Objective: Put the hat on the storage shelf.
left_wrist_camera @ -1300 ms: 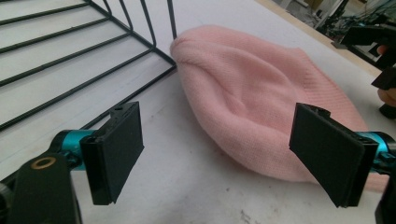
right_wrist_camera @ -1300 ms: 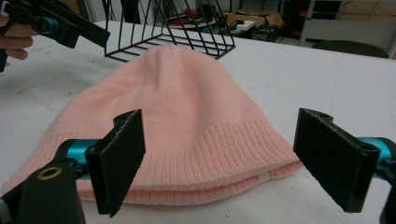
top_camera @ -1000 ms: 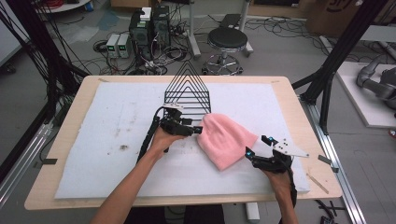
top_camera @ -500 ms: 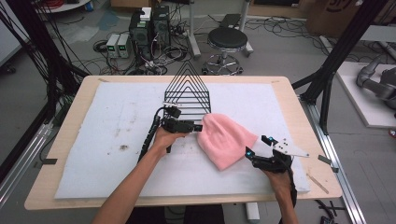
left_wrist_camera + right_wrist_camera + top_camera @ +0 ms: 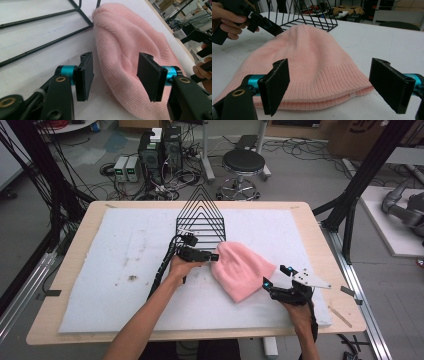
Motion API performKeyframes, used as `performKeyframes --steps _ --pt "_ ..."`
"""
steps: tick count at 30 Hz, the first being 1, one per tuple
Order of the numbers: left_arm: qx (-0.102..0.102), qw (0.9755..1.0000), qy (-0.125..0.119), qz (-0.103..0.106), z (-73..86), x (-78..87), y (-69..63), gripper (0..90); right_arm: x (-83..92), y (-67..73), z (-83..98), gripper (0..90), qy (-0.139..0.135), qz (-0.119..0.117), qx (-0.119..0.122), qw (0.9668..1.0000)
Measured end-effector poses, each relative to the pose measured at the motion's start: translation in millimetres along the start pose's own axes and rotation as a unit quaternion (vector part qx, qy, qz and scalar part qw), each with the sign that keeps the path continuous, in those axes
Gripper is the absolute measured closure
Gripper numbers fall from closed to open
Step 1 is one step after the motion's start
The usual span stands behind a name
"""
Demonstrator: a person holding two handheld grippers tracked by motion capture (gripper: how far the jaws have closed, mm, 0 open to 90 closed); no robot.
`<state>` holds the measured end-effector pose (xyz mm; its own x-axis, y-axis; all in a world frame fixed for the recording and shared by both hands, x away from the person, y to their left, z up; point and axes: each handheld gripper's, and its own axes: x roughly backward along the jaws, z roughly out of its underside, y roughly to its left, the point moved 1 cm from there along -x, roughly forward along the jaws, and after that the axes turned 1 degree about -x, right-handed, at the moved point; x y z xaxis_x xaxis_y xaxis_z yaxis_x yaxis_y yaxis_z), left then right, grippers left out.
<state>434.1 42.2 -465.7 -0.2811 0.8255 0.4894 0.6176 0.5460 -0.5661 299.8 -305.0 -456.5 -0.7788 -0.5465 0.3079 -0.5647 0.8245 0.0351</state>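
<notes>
A pink knitted hat [image 5: 242, 270] lies flat on the white foam mat [image 5: 115, 260], its crown pointing at the black wire rack [image 5: 200, 217]. My left gripper [image 5: 212, 256] reaches the hat's left side near the crown. In the left gripper view its jaws [image 5: 115, 72] have just been closing and stand half apart, with a fold of the hat [image 5: 125, 50] between them; the pads [image 5: 85, 72] do not press it. My right gripper [image 5: 274, 276] stands wide open at the ribbed brim [image 5: 324, 82], the jaws on either side of it without touching.
The wire rack [image 5: 312, 15] stands just behind the hat, its base bars [image 5: 45, 22] close to my left jaw. The mat covers most of the wooden table [image 5: 320, 250]. A stool [image 5: 242, 162], cables and black frame posts lie beyond the far edge.
My left gripper has edged to the right, onto the hat's side. The hat and my right gripper have stayed where they were.
</notes>
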Motion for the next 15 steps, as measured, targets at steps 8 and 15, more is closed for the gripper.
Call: performKeyframes --steps 8,15 --pt "0.010 0.9999 0.007 0.004 1.6 -3.0 0.9 54.9 -0.3 -0.2 0.0 16.9 0.001 0.000 0.001 1.0000" --pt "0.019 0.9997 0.014 0.008 2.9 -5.2 1.6 63.9 -0.2 -0.2 0.0 16.9 0.001 0.000 -0.001 1.0000"
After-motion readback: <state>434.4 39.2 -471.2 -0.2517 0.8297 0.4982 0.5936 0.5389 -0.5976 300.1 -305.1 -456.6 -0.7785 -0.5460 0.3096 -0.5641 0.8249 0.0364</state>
